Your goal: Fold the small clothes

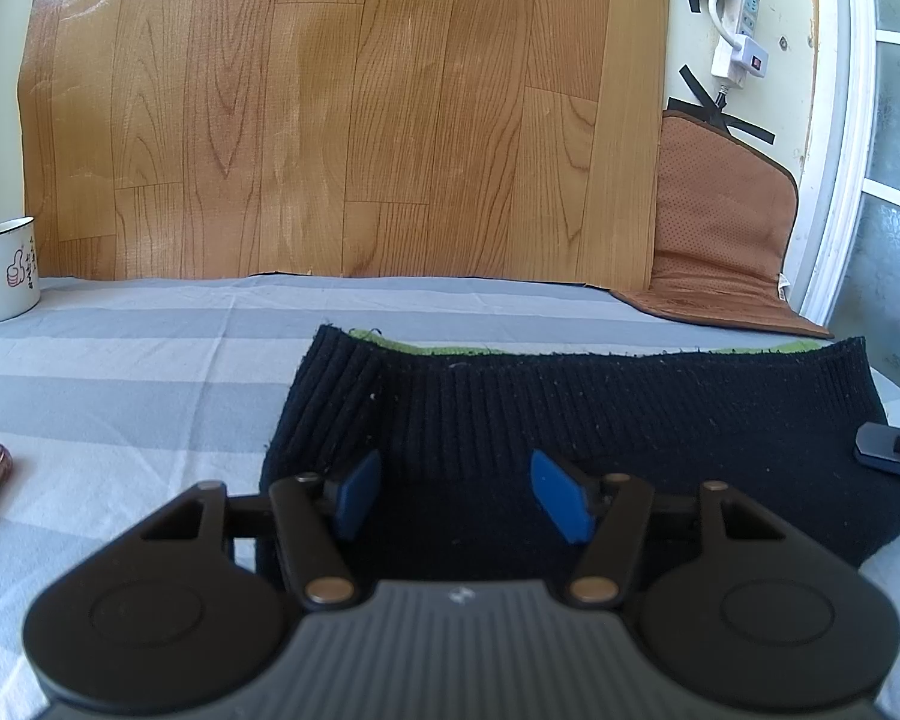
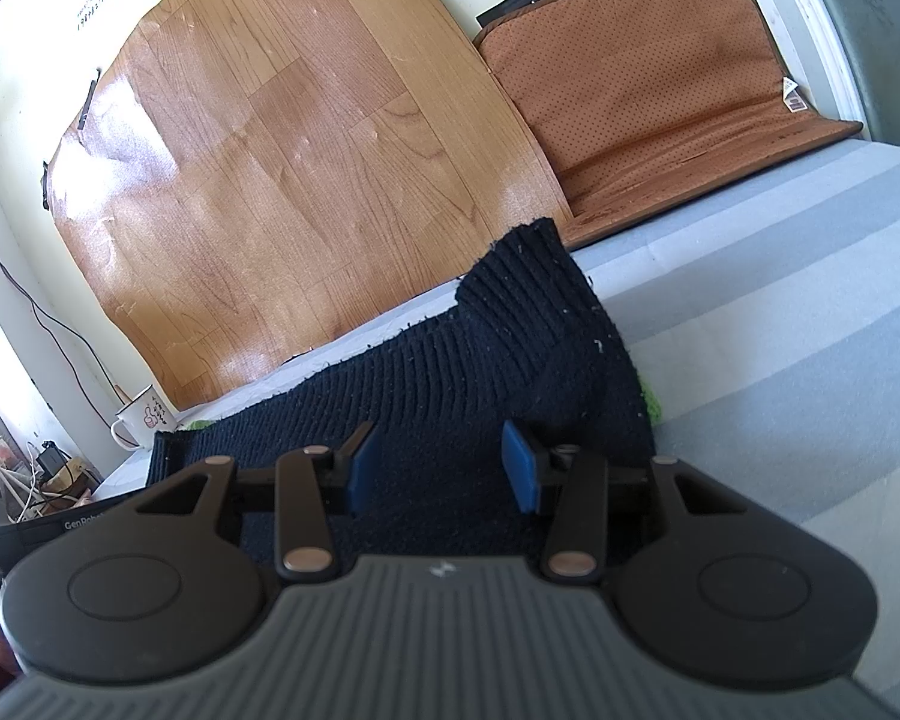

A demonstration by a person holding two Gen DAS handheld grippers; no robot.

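On striped bedding (image 1: 120, 372), dark ribbed knit (image 1: 570, 420) lies flat.

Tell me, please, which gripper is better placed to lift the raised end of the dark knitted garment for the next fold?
Probably the right gripper: the dark knitted garment bunches into a raised peak just beyond its open blue pads. The left gripper, also open, faces only flat ribbed knit, so it seems better suited to steadying that side.

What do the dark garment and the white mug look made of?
Dark garment: a ribbed knit, probably wool or acrylic; matte, with raised ribs, fuzzy edges and lint specks. White mug: likely enamelled metal, given its glossy white coat and thin dark rim; ceramic is possible.
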